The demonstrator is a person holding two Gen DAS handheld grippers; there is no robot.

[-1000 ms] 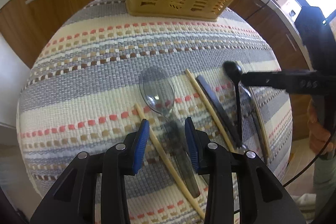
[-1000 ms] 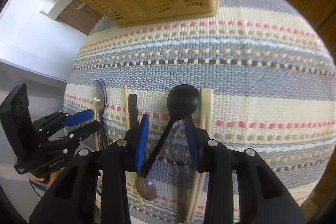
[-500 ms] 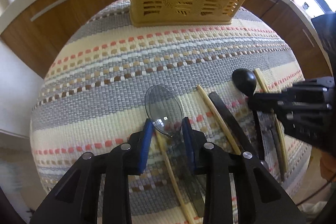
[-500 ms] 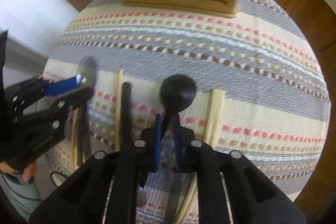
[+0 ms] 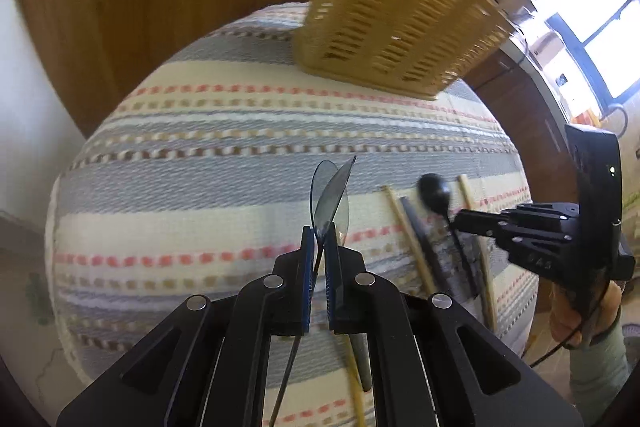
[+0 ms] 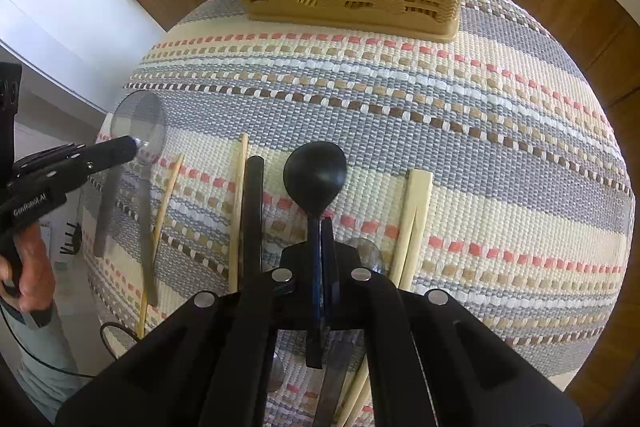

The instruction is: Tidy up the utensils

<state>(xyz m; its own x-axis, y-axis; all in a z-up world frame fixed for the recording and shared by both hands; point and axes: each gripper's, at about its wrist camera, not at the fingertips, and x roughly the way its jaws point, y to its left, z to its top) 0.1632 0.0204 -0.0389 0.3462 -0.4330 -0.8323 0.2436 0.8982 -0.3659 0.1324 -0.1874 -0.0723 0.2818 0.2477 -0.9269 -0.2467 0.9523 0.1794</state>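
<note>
1. Left wrist view: the left gripper [image 5: 318,249] has just been closing and is now clamped on the neck of the clear spoon [image 5: 330,195]. The bowl sticks out ahead of the fingertips, turned on edge and lifted off the mat [image 5: 192,163].
2. It looks like thin, light, smooth plastic, so I judge it may swivel in the pads. A hold at the neck or upper handle seems best.
3. The basket [image 5: 396,27] stands well ahead, up and to the right.
4. Right wrist view: the right gripper [image 6: 322,239] has also just been closing and is clamped on the black spoon [image 6: 315,177] just behind its bowl, which lies straight ahead.
5. This spoon looks stiff and light, and the narrow handle suits the grip.
6. Chopsticks [image 6: 416,219] lie just right of the gripper. They are thin and likely to roll.
</note>
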